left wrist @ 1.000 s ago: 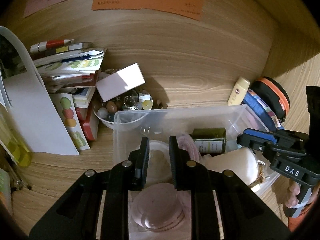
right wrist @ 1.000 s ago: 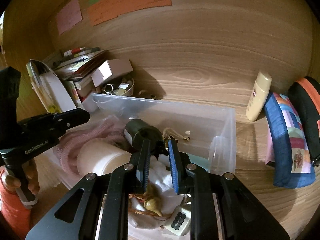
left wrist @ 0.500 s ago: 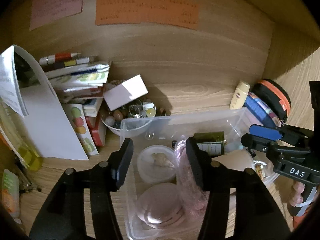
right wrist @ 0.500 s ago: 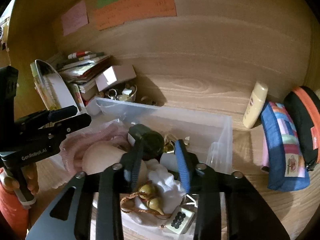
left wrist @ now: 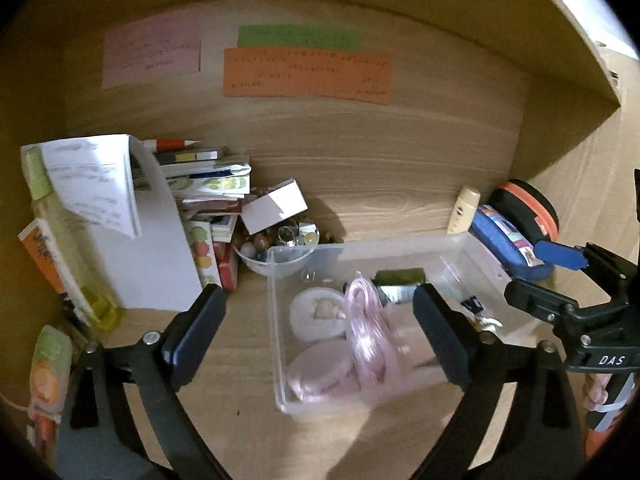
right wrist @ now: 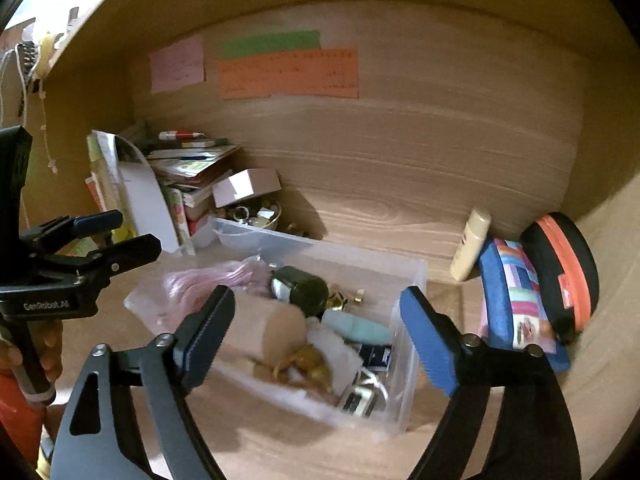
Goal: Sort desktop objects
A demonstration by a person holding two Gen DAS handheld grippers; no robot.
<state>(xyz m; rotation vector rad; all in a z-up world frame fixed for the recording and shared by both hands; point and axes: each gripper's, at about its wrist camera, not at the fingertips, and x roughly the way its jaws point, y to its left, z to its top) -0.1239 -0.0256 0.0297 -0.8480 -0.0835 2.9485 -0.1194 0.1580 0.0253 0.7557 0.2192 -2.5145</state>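
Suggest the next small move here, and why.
Probably carry the right gripper toward the cream tube leaning at the back wall: both grippers' jaws stand wide open and empty above the clear plastic bin, and that tube is outside it.

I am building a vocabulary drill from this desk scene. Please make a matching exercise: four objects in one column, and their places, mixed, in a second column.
1. pink cord
2. cream bottle
3. white box
4. orange note

A. stuck on the back wall
B. inside the clear bin
C. on top of the bowl of trinkets
D. leaning beside the blue pouch

Pairs: 1-B, 2-D, 3-C, 4-A
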